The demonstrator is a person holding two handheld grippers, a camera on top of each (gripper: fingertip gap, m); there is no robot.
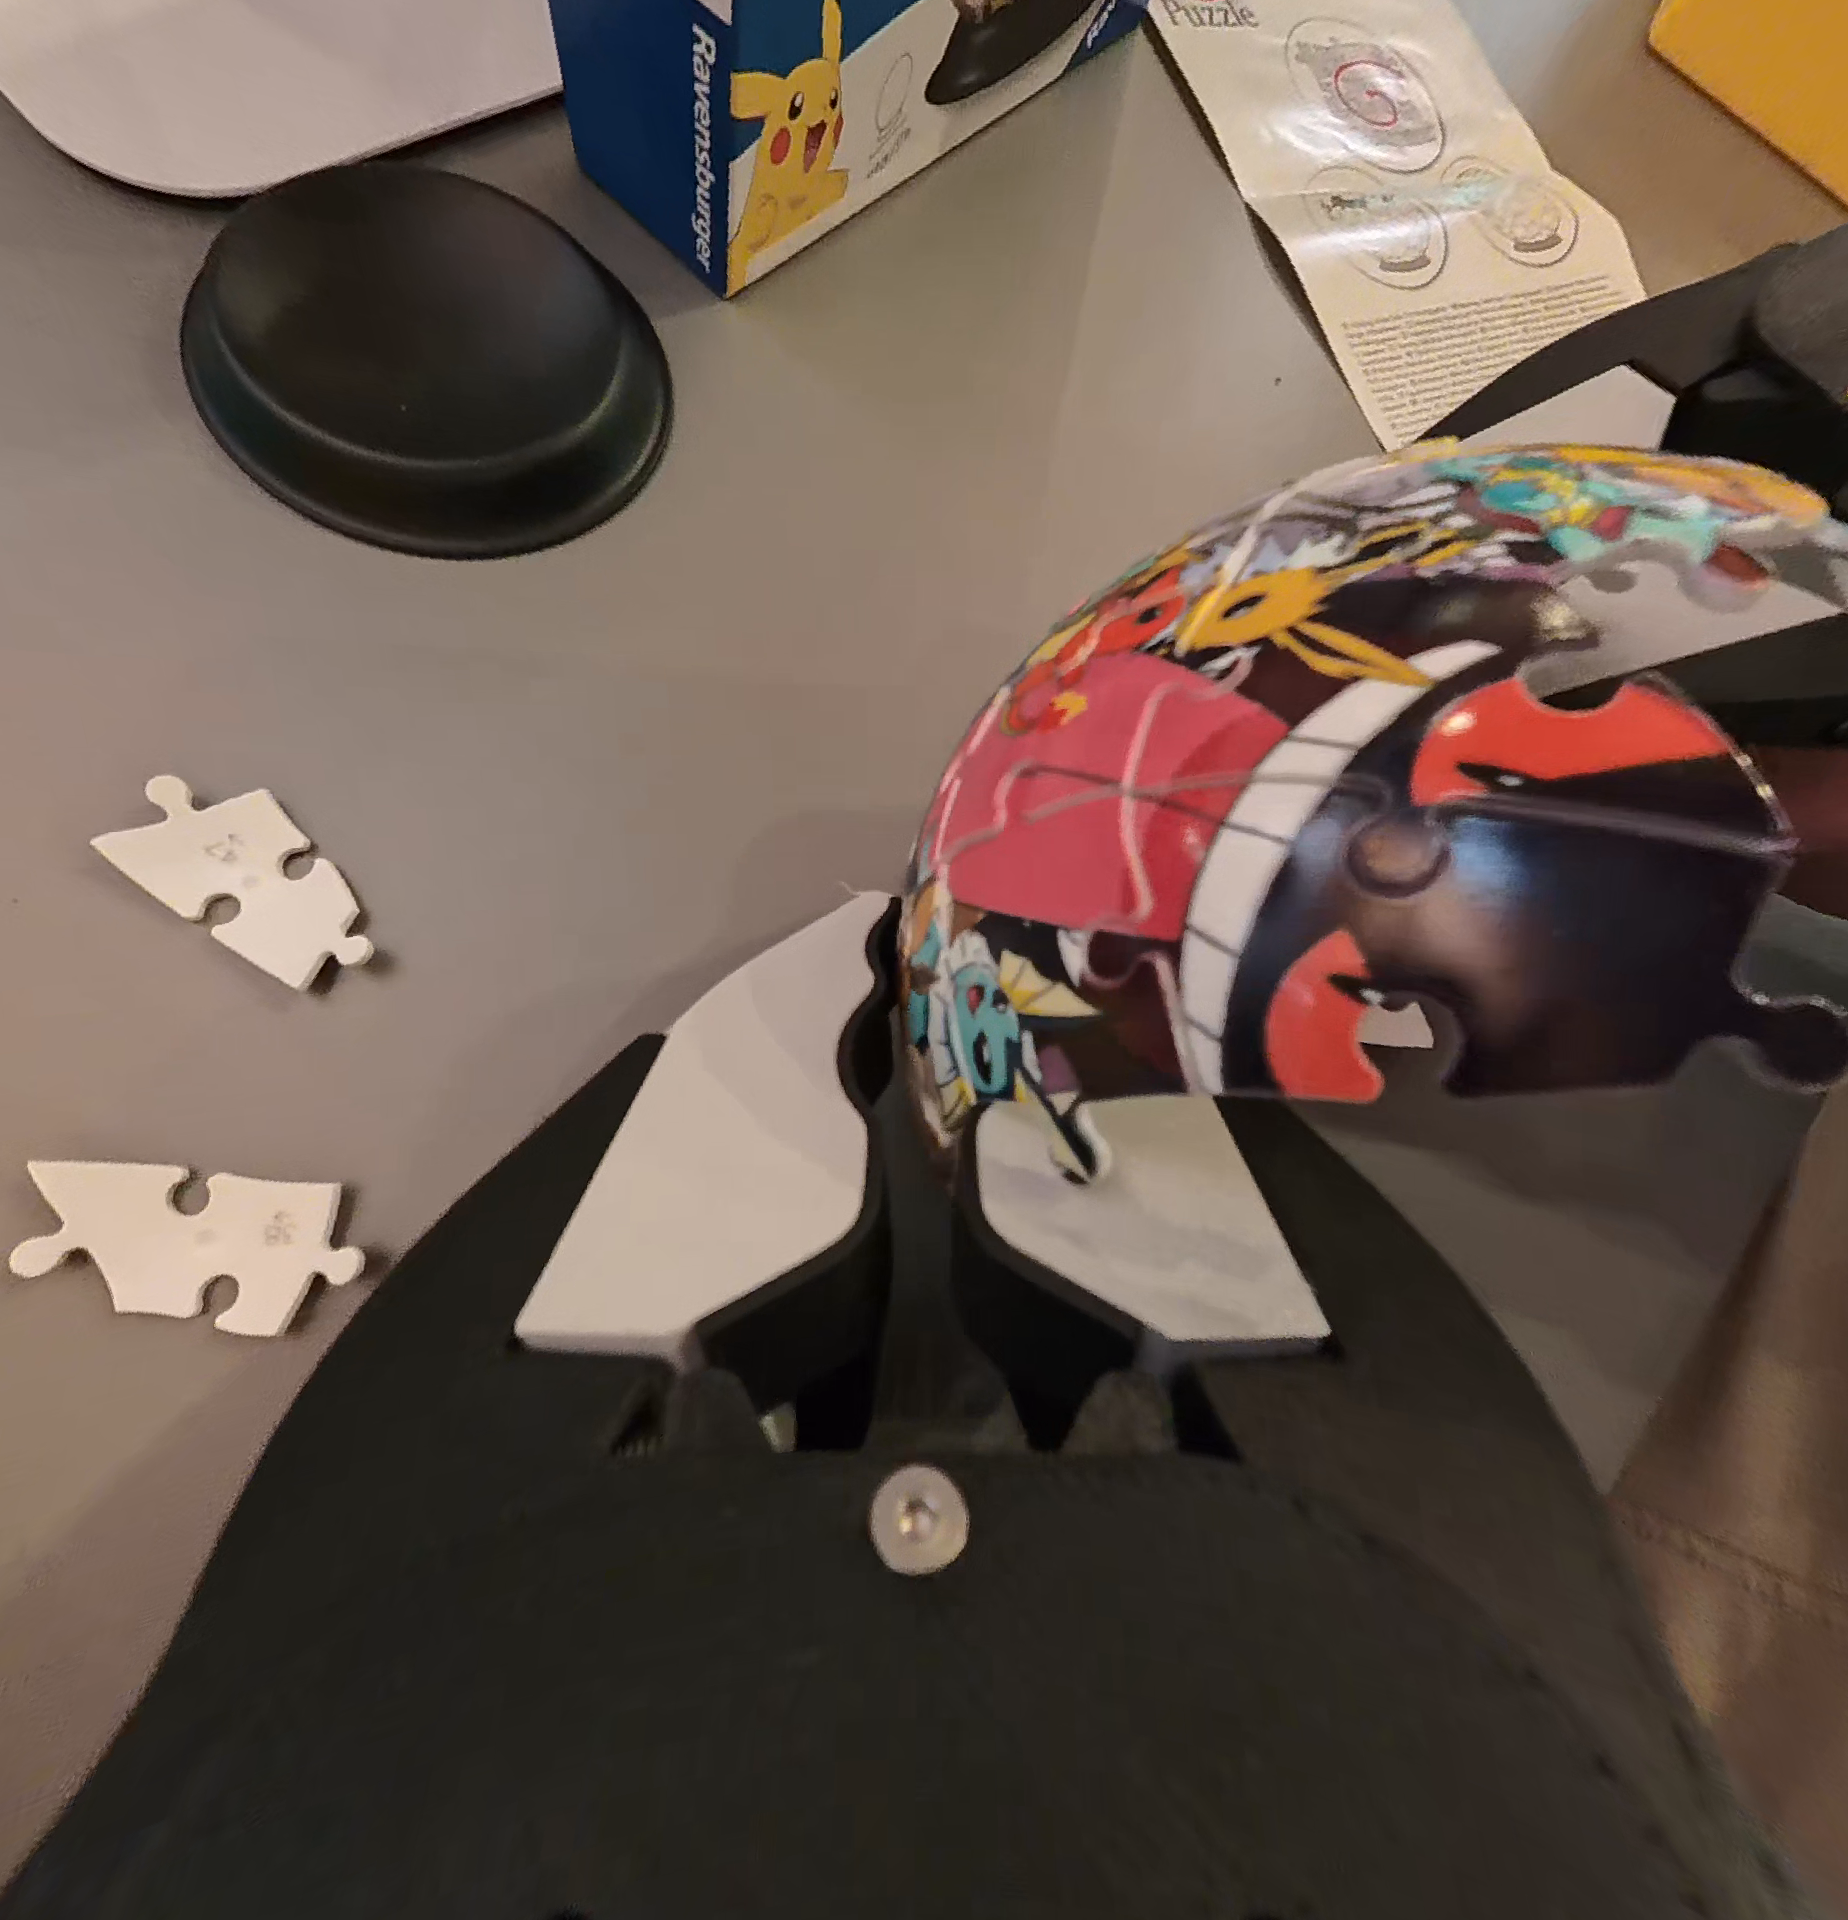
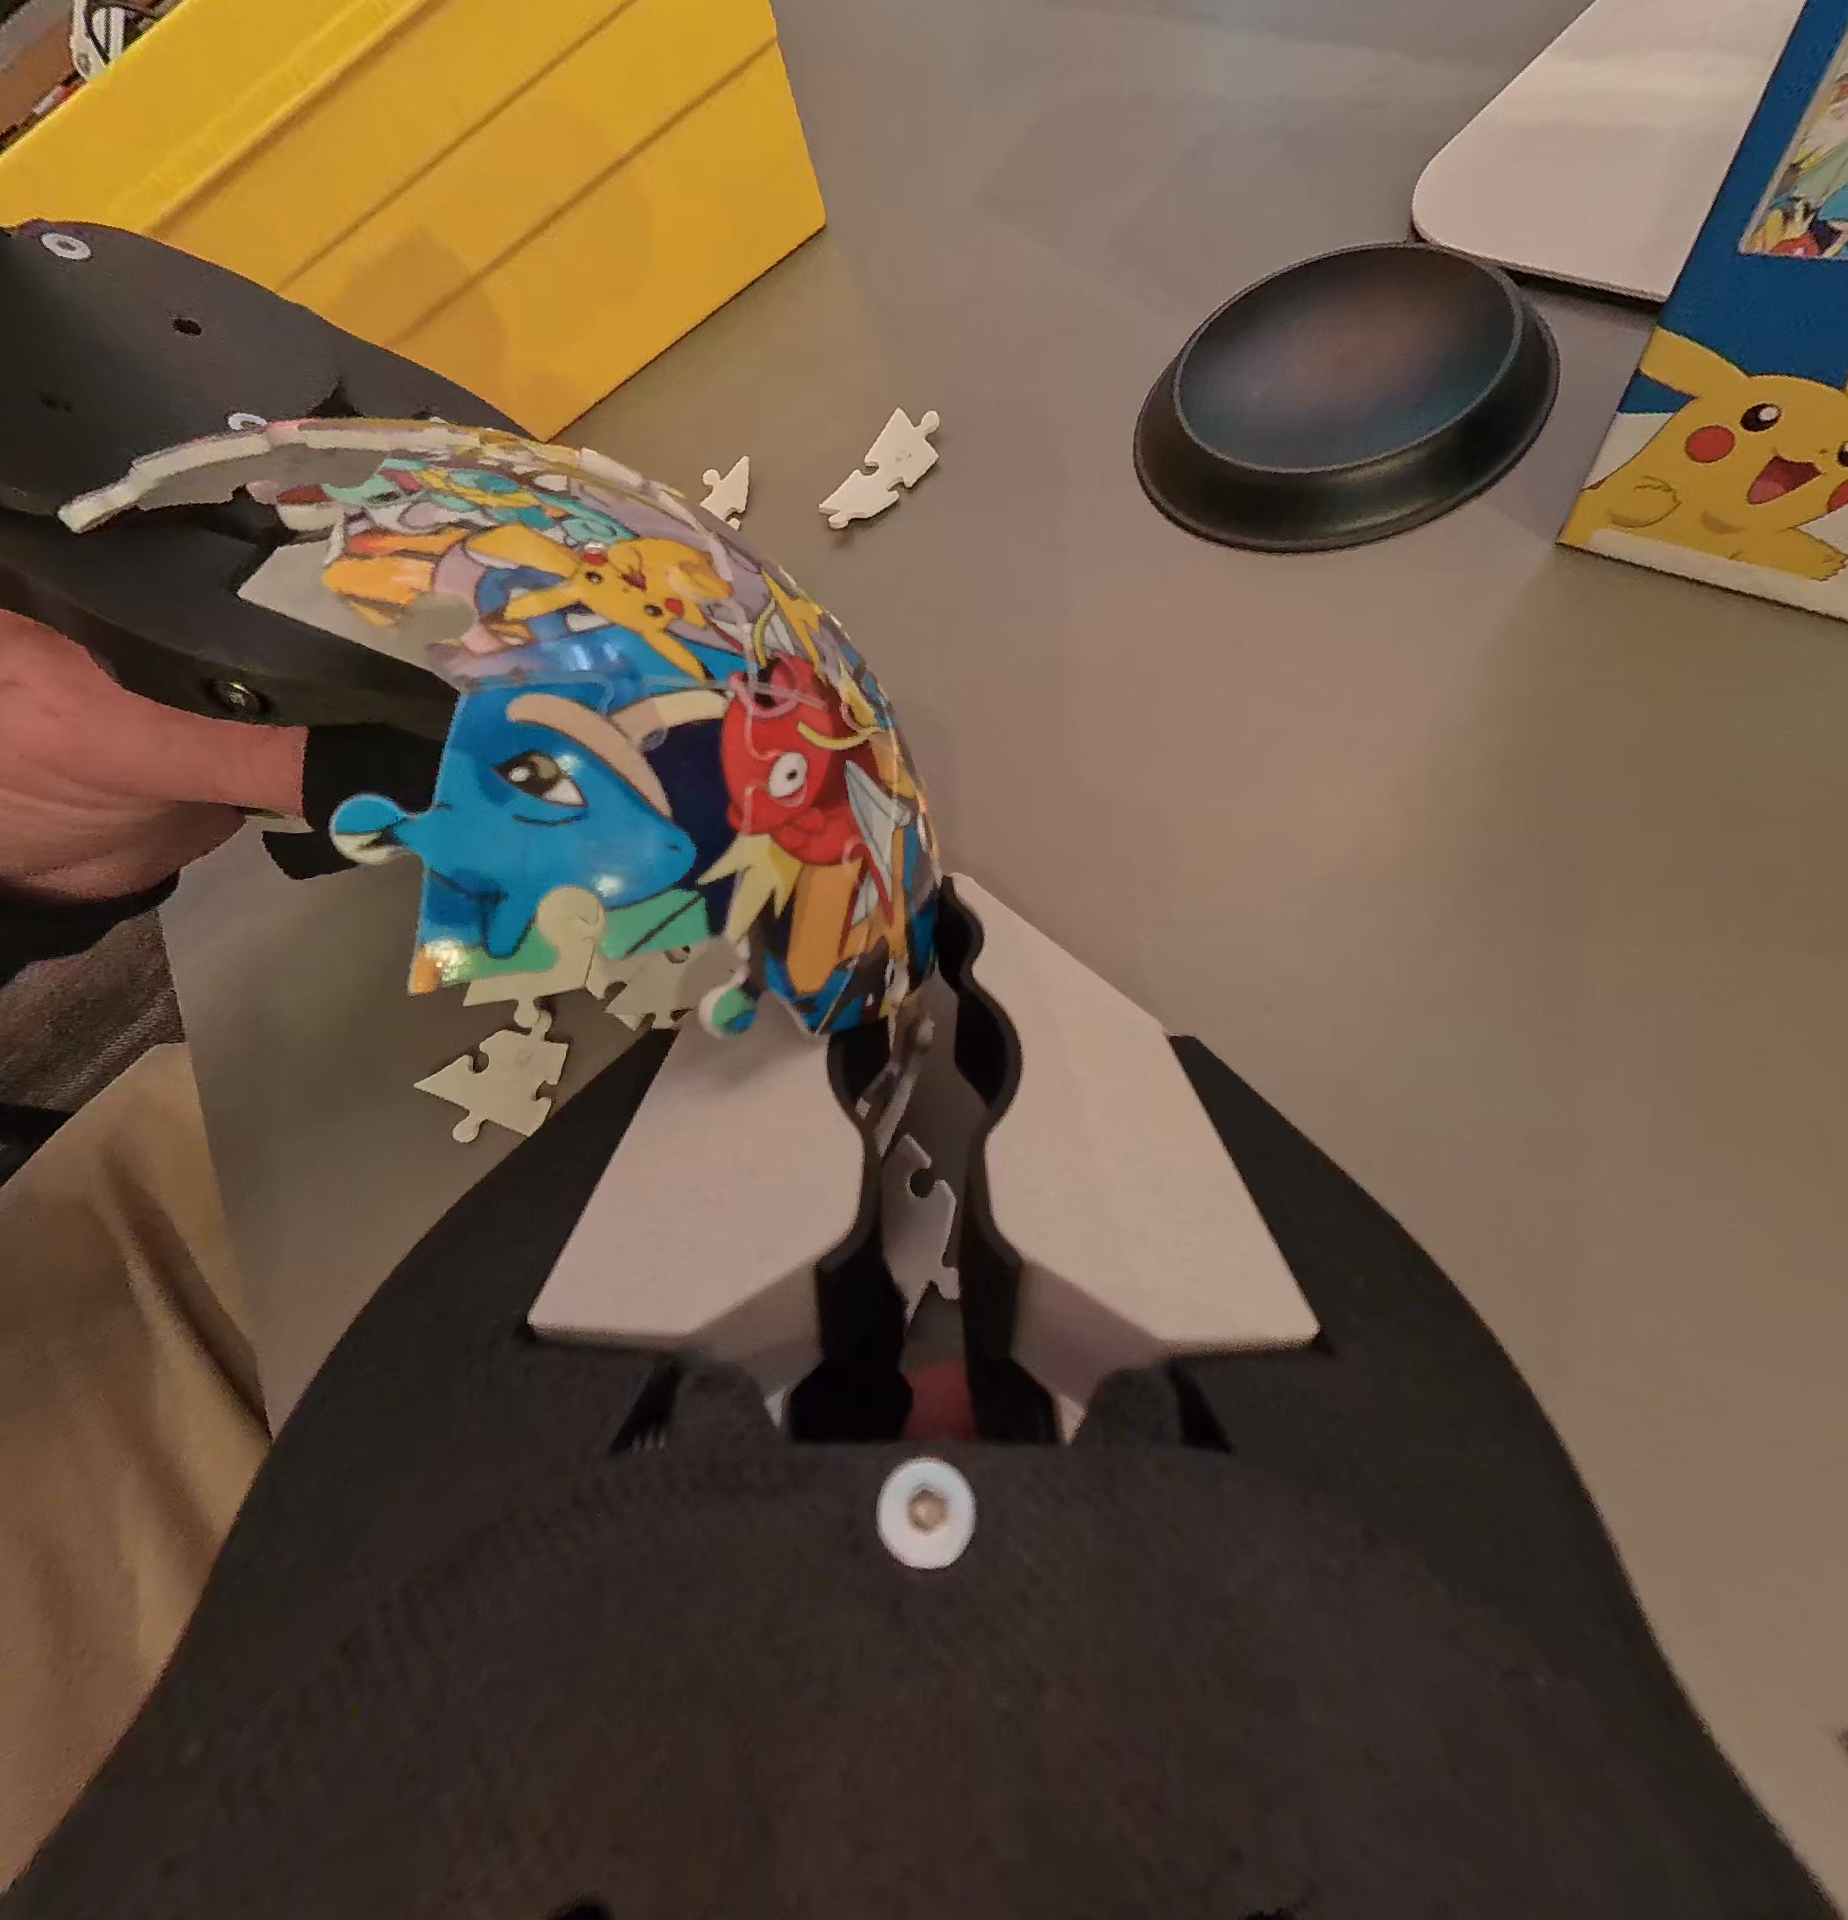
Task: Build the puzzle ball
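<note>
The partly built puzzle ball is a curved shell of joined pieces with colourful cartoon print, held in the air above the grey table between both grippers. My left gripper is shut on the shell's lower left edge. My right gripper is shut on the opposite edge of the shell. The right gripper's black fingers show at the right in the left wrist view. The left gripper's fingers and a hand show at the left in the right wrist view.
Two loose white face-down pieces lie on the table at the left; several more show in the right wrist view. A black round stand, the puzzle box, a leaflet and a yellow bin stand farther back. There is about 5 centimetres between the tips of the two grippers.
</note>
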